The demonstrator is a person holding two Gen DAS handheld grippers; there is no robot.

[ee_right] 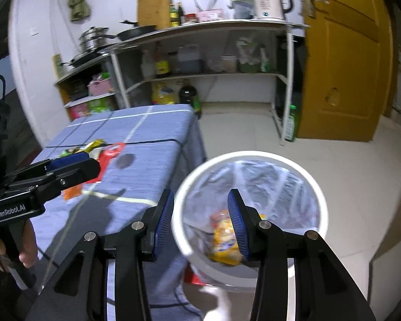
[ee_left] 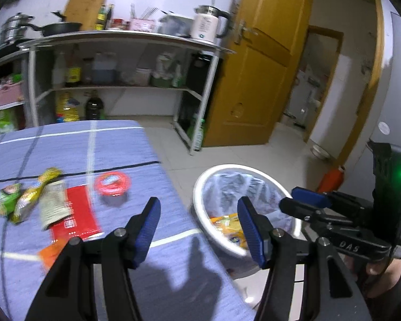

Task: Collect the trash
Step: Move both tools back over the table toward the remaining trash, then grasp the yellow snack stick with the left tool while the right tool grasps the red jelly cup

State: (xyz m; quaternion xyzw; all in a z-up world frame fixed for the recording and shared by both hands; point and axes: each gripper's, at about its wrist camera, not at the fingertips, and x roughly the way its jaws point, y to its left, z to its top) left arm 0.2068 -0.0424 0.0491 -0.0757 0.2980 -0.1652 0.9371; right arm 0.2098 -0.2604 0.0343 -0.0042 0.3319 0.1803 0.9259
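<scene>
Both claws are empty. The left claw (ee_left: pixel 197 222) hangs wide open over the near edge of the surface (ee_left: pixel 136 149), which is covered in a blue checked cloth, with nothing between its blue pads. The right claw (ee_right: pixel 200 219) is about half open above the bin (ee_right: pixel 318 187), also gripping nothing. The white bin stands on the floor just beside the surface, lined with a clear bag, and a yellow wrapper (ee_right: pixel 224 238) lies inside it. More trash sits on the cloth: a green packet (ee_left: pixel 8 198), a gold packet (ee_left: pixel 32 195), a red packet (ee_left: pixel 77 214), an orange scrap (ee_left: pixel 50 251) and a red lid (ee_left: pixel 112 183).
</scene>
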